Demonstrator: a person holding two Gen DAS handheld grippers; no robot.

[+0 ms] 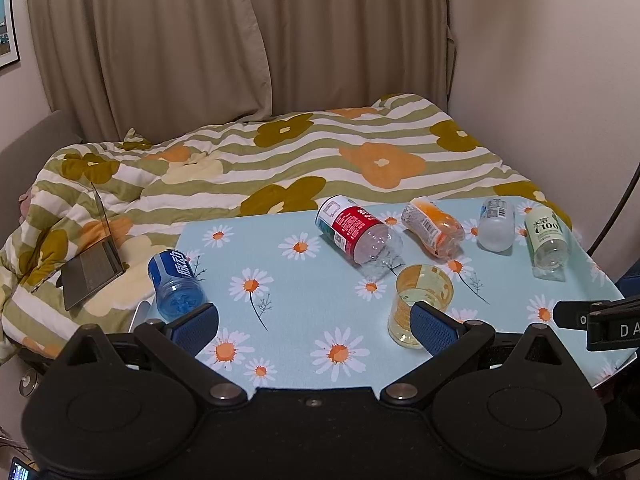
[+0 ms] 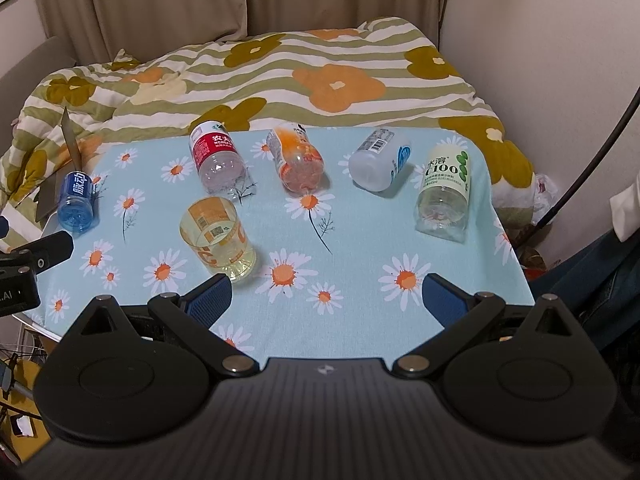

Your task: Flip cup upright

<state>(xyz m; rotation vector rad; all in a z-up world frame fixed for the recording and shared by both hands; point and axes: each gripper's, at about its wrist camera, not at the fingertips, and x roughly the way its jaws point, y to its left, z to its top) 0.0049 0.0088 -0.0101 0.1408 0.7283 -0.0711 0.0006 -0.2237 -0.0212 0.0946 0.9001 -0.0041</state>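
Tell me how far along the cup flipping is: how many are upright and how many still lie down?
Done: the yellow cup stands upright, mouth up. In hand: nothing; the left gripper and right gripper are both open and empty. Left: five lie on their sides: blue cup, red-label cup, orange cup, white cup and green-label cup.

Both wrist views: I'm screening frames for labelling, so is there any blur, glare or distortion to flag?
Left wrist view: sharp, dim warm light, fisheye bending the table edge, dark corners. Right wrist view: equally sharp, soft shadows beside the yellow cup, no strong glare.
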